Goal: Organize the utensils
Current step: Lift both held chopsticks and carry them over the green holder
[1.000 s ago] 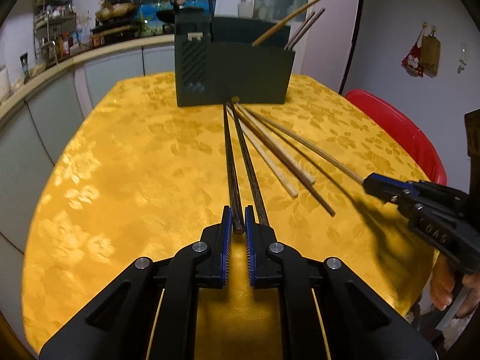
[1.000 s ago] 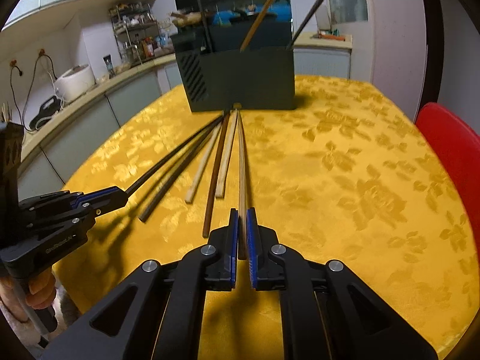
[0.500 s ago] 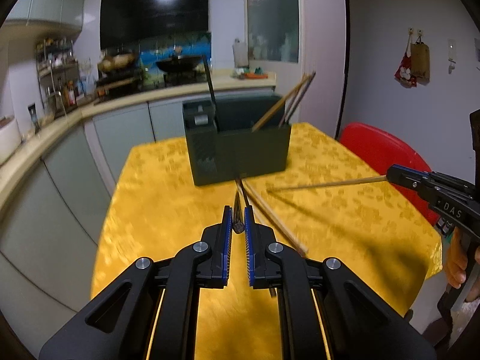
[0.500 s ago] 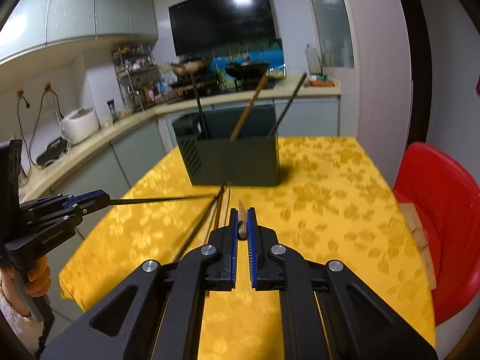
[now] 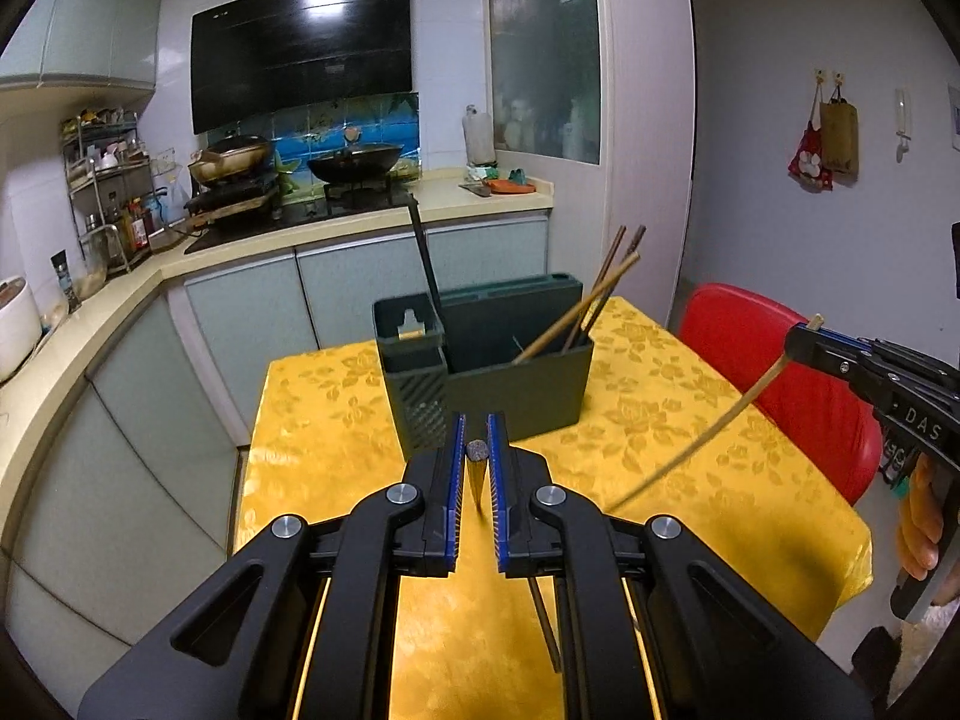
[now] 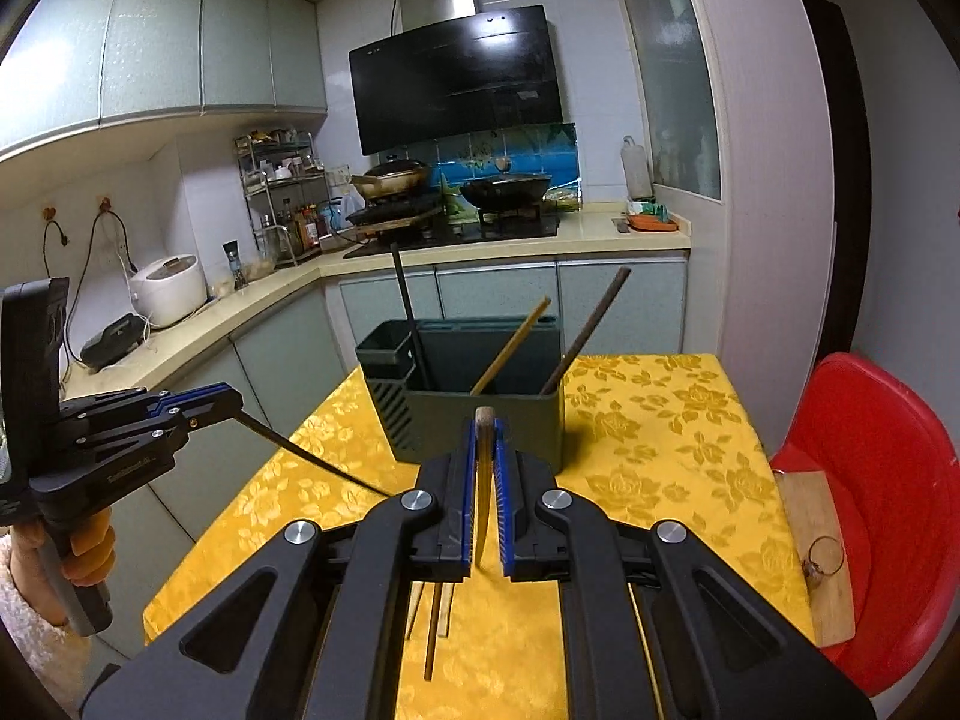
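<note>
Nearest, at 6 o'clock in the left wrist view: left gripper (image 5: pixel 477 450), clenched on a dark chopstick (image 5: pixel 477 471), butt end up between the blue pads, shaft dropping away below. Likewise at 6 o'clock in the right wrist view: right gripper (image 6: pixel 485 441), clamped on a pale chopstick (image 6: pixel 483 480), tip poking just above the jaws. Under the right gripper's frame, loose chopsticks (image 6: pixel 431 630) lying on the yellow cloth (image 6: pixel 654 438). At 9 o'clock in that view, a hand (image 6: pixel 84 546) in a fuzzy white sleeve (image 6: pixel 30 624) around the left gripper's handle, the dark stick slanting from its jaws down toward the table. At 3 o'clock in the left wrist view, the right gripper seen from the side, its pale stick curving down to the cloth. Further off, at 12 o'clock, a dark green holder (image 5: pixel 486 360) standing on the cloth, with brown chopsticks (image 5: pixel 600 294) leaning in its larger bin and a black utensil (image 5: pixel 423 258) upright by the smaller one. At 3 o'clock beside the table, a red chair (image 6: pixel 870 492). Farthest, at 11 to 12 o'clock, counter (image 5: pixel 300 234), woks (image 5: pixel 354 159) and black hood (image 5: pixel 300 48).
</note>
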A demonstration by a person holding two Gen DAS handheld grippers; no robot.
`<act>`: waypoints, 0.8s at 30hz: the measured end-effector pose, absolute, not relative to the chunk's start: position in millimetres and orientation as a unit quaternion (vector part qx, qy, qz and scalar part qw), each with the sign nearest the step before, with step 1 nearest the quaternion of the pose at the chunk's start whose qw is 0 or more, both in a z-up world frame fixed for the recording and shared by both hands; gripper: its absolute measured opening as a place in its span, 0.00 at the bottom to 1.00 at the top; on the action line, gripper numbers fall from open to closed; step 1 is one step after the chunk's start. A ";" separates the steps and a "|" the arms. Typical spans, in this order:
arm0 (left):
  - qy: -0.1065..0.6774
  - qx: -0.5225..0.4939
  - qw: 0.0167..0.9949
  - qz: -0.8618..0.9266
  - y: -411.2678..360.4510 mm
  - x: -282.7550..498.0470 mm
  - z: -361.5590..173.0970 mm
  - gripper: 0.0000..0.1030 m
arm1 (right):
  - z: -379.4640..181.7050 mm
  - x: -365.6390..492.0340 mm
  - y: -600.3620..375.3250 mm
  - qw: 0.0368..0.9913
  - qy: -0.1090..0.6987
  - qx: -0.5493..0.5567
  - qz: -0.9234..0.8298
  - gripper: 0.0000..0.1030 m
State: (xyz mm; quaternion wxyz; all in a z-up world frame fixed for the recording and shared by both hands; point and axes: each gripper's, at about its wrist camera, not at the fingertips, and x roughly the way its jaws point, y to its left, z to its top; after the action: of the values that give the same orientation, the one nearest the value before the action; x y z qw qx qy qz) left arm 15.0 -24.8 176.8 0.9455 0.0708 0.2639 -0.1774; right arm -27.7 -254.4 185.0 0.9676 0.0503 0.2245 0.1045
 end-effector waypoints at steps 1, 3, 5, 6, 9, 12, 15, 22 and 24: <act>0.262 0.073 0.946 -0.177 -25.5 18.0 181.3 0.08 | 187.1 -24.5 -255.1 0.967 0.227 0.051 0.105 0.05; 0.260 0.075 0.947 -0.176 -26.8 23.5 188.0 0.08 | 193.6 -14.6 -258.1 0.965 0.235 0.056 0.105 0.05; 0.259 0.077 0.947 -0.177 -28.9 29.0 195.5 0.08 | 200.8 -3.8 -262.8 0.962 0.242 0.065 0.105 0.05; 0.258 0.078 0.946 -0.177 -30.6 32.5 199.5 0.08 | 202.9 -0.7 -264.2 0.962 0.244 0.068 0.105 0.05; 0.260 0.078 0.945 -0.180 -34.4 39.2 206.8 0.08 | 213.0 12.1 -268.5 0.959 0.253 0.076 0.105 0.05; 0.262 0.075 0.944 -0.183 -38.3 47.0 214.6 0.08 | 221.9 20.4 -271.6 0.959 0.255 0.075 0.099 0.05; 0.262 0.071 0.945 -0.186 -40.9 54.5 223.5 0.08 | 230.9 27.6 -274.2 0.961 0.252 0.070 0.089 0.05; 0.256 0.040 0.947 -0.191 -49.9 78.3 252.7 0.08 | 251.8 47.2 -280.7 0.966 0.244 0.060 0.063 0.05; 0.255 0.027 0.948 -0.190 -53.2 86.7 260.6 0.08 | 258.3 54.5 -282.7 0.967 0.241 0.059 0.055 0.05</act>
State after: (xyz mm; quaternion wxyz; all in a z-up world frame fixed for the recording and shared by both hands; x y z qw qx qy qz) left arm 86.7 -53.2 260.6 0.9477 0.0267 0.2548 -0.1903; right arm 54.5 -282.7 258.3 0.9670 0.0594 0.2415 0.0552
